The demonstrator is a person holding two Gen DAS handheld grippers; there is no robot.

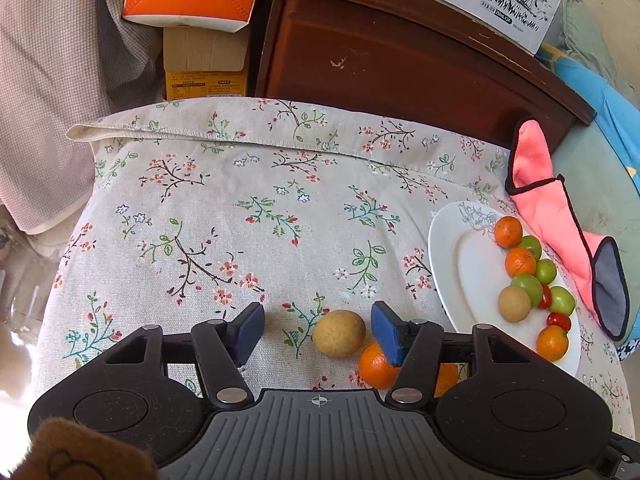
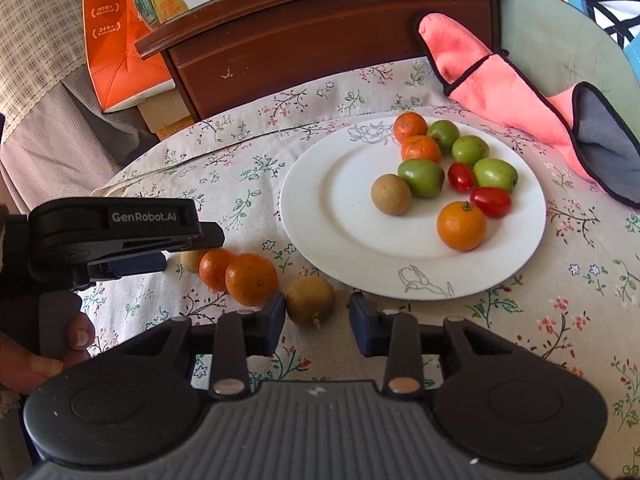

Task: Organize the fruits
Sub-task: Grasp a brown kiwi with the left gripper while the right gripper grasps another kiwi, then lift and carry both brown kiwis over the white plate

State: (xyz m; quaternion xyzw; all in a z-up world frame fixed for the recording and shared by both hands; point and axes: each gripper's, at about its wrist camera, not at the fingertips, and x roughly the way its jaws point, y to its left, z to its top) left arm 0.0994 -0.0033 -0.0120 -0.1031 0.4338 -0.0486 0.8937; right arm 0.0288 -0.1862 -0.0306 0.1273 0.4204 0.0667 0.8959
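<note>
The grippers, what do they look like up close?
Both are black plastic: the left gripper and right gripper each have two linkage arms with silver rivets, dark blue pads, round side housings and a ribbed grey centre plate. The left one's side reads "GenRobot.AI" in white.

**Rig look: two black handheld grippers**

Left gripper (image 1: 318,330): matte black body w/ ribbed grey centre plate, small crosshair mark on it. Two round black housings either side, black link arms w/ silver pivot pins, dark blue pads (image 1: 386,332). Brown fuzzy cuff (image 1: 76,454) at bottom-left corner.

Right gripper (image 2: 318,324): same build, ribbed grey plate, silver pins, navy pads (image 2: 272,320). From right wrist view, left unit's side reads "GenRobot.AI" in white; a hand (image 2: 38,354) wraps its black handle.
</note>
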